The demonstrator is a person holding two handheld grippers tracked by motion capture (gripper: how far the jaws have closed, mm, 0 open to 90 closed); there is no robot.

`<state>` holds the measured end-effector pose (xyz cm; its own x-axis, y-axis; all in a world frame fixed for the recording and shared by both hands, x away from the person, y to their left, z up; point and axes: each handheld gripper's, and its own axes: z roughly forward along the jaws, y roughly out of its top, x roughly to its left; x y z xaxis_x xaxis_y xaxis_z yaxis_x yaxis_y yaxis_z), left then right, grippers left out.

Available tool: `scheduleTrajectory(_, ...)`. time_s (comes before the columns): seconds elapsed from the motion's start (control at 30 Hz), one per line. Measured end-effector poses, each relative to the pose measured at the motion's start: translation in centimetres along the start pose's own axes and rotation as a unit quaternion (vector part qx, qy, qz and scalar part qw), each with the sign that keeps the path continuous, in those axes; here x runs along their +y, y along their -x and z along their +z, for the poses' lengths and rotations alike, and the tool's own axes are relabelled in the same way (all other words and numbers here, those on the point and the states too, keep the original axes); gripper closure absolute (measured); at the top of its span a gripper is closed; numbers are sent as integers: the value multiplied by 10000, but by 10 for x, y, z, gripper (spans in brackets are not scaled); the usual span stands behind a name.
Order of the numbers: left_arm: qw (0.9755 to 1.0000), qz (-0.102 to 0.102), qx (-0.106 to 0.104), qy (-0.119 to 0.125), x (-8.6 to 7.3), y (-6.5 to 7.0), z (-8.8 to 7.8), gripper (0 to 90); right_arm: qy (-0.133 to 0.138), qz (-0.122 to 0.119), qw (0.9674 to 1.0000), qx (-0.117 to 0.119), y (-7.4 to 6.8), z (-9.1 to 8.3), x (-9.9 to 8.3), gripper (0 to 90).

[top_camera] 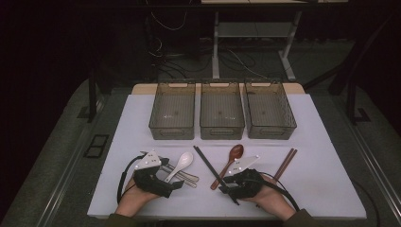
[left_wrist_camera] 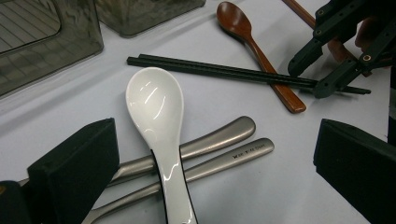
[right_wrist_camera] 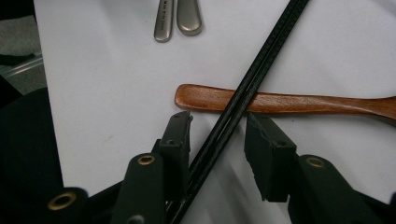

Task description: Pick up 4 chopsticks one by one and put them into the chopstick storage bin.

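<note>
Right gripper (right_wrist_camera: pixel 217 128) straddling the black chopsticks (right_wrist_camera: pixel 243 98) on a white table (top_camera: pixel 326 184).

Three grey bins (top_camera: pixel 222 113) stand in a row at the table's far side, with the cutlery spread in front of them. The black chopsticks lie slanted across the handle of a brown spoon (right_wrist_camera: pixel 285 102), and the right gripper's jaws stand either side of them with a gap still visible on one side, not yet clamped. The left gripper (left_wrist_camera: pixel 210 163) is open over a white spoon (left_wrist_camera: pixel 156 121) that rests across two metal handles (left_wrist_camera: pixel 224 142). Brown chopsticks (top_camera: pixel 285 164) lie apart to the right.
</note>
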<state>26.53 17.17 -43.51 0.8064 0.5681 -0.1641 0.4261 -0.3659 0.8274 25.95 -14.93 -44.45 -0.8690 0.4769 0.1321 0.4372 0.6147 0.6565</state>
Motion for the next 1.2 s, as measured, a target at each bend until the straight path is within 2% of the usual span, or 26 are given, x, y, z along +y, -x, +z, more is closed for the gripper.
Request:
scheduleTrajectory(0.17,10000,-4,-1,2,0,0,0,0,-28,-58,9999,-95,-1,0,0,652)
scheduleTrajectory(0.57,10000,-2,-4,-3,0,0,0,0,-88,-43,9995,-295,3,-3,0,696)
scheduleTrajectory(1.2,10000,-3,-22,-6,0,0,0,0,-135,10,9986,-511,15,-9,-3,776)
